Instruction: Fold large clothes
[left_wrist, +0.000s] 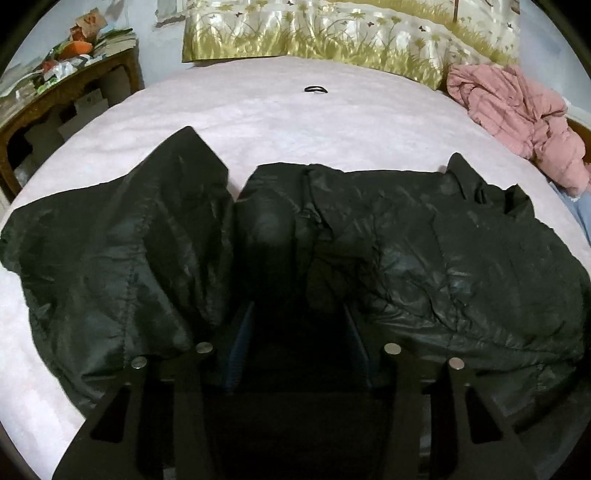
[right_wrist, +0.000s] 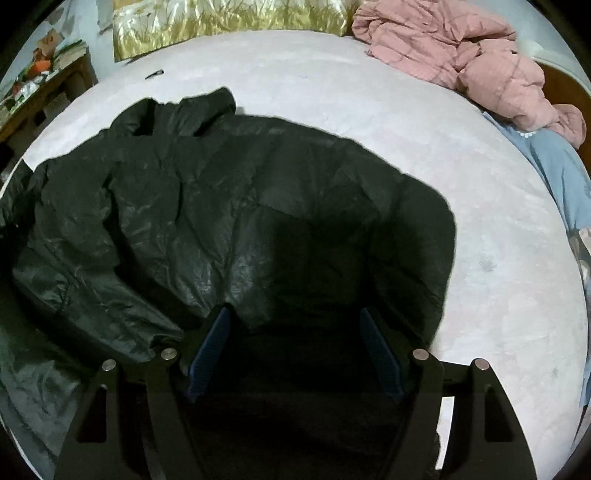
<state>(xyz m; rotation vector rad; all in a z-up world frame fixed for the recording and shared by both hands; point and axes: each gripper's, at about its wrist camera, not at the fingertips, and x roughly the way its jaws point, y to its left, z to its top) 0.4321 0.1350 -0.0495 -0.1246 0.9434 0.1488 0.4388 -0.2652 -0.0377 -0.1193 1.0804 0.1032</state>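
A large black puffer jacket (left_wrist: 424, 251) lies spread across the pale pink bed (left_wrist: 295, 122). In the left wrist view one part is folded up at the left, with a gap in the middle. My left gripper (left_wrist: 299, 314) is open, its blue-padded fingers low over the jacket's near edge. The jacket also fills the right wrist view (right_wrist: 221, 206), its hood or collar at the far left. My right gripper (right_wrist: 295, 314) is open just above the jacket's near right part. Neither holds any fabric.
A pink quilted garment (left_wrist: 517, 118) lies crumpled at the far right of the bed, with blue fabric (right_wrist: 554, 173) beside it. A floral pillow (left_wrist: 314, 33) is at the head. A black hair tie (left_wrist: 316, 89) lies on the sheet. A cluttered wooden table (left_wrist: 55, 85) stands left.
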